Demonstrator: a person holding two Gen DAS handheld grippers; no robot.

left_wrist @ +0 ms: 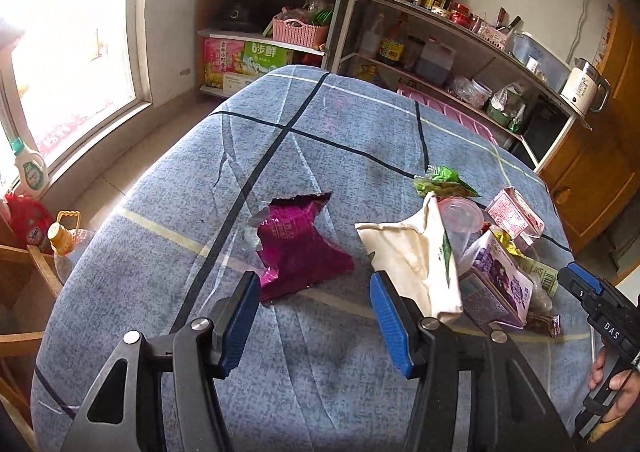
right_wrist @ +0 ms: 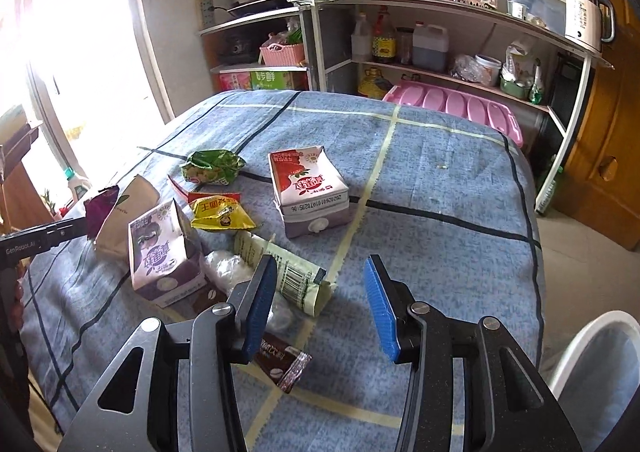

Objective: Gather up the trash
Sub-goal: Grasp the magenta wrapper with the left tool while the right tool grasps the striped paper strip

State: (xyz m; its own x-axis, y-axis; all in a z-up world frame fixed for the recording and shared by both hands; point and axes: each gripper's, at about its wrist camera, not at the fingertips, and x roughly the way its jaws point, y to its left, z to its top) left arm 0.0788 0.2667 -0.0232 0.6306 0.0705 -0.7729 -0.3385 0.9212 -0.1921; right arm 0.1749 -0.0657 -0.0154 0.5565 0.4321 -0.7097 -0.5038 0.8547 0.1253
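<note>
Left gripper [left_wrist: 316, 316]: closest thing in its own view, blue pads spread apart, nothing between them, hovering over the blue checked tablecloth [left_wrist: 240, 180].
Magenta wrapper [left_wrist: 300, 248]: crumpled and torn open, lying on the cloth just past the left gripper's left pad, well apart from the purple carton [left_wrist: 496, 284].
Cream bag [left_wrist: 416, 252]: floppy cloth or paper pouch (can't tell which), right up against the purple carton on the magenta wrapper's side.
Right gripper [right_wrist: 320, 306]: jaws apart too, holding nothing, low over the cloth near the purple carton.
Brown sachet [right_wrist: 282, 366]: small coffee-looking packet, partly tucked under the right gripper's left pad in the picture, not pinched.
Barcode wrapper [right_wrist: 288, 272]: pale green, flattened, just beside the purple carton.
Yellow wrapper [right_wrist: 220, 214]: just behind the purple carton.
Green wrapper [right_wrist: 212, 168]: farther back still.
Red carton [right_wrist: 308, 188]: lying flat, off to the right of the purple carton, a bit apart.
Shelving [right_wrist: 440, 52]: kitchen clutter along the wall, way beyond the purple carton.
White bin rim [right_wrist: 592, 356]: peeking in at the right gripper view's bottom right corner.
</note>
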